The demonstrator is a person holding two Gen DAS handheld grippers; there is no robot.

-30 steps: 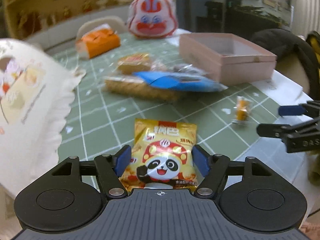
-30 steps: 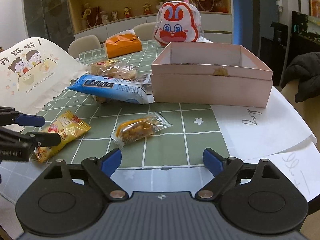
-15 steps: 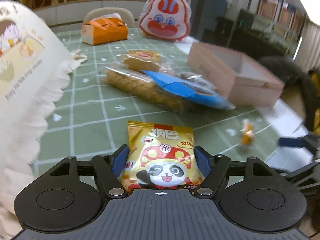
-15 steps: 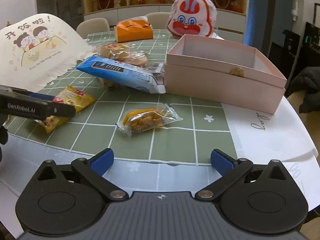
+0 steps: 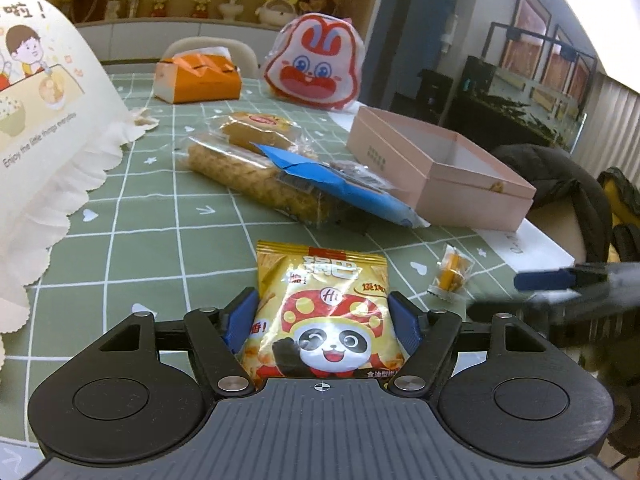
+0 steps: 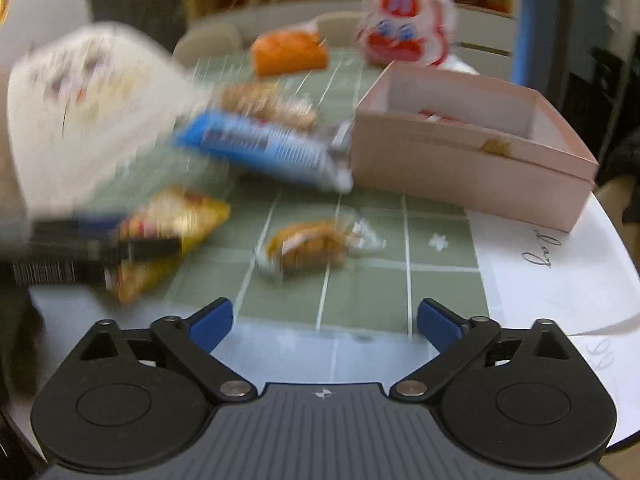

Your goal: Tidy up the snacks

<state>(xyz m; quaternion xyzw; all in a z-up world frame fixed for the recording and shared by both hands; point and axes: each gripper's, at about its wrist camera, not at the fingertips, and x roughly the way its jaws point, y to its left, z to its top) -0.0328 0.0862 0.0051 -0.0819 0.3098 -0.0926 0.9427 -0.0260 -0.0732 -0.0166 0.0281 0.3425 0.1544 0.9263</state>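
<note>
Pink box (image 6: 472, 168), far right, holds red-white packets; blue packet (image 5: 344, 188) lies beside it. Our left gripper (image 5: 322, 320) clamps the panda snack bag (image 5: 324, 320); our right gripper (image 6: 324, 320), just widening, gapes empty before the pastry packet (image 6: 316, 246).

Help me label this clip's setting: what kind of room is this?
Probably a home dining room. A table under a green checked tablecloth has chairs drawn up to its far side, and a wall shelf of small figurines runs behind. Snack packets and an open pink box lie on the table.
</note>
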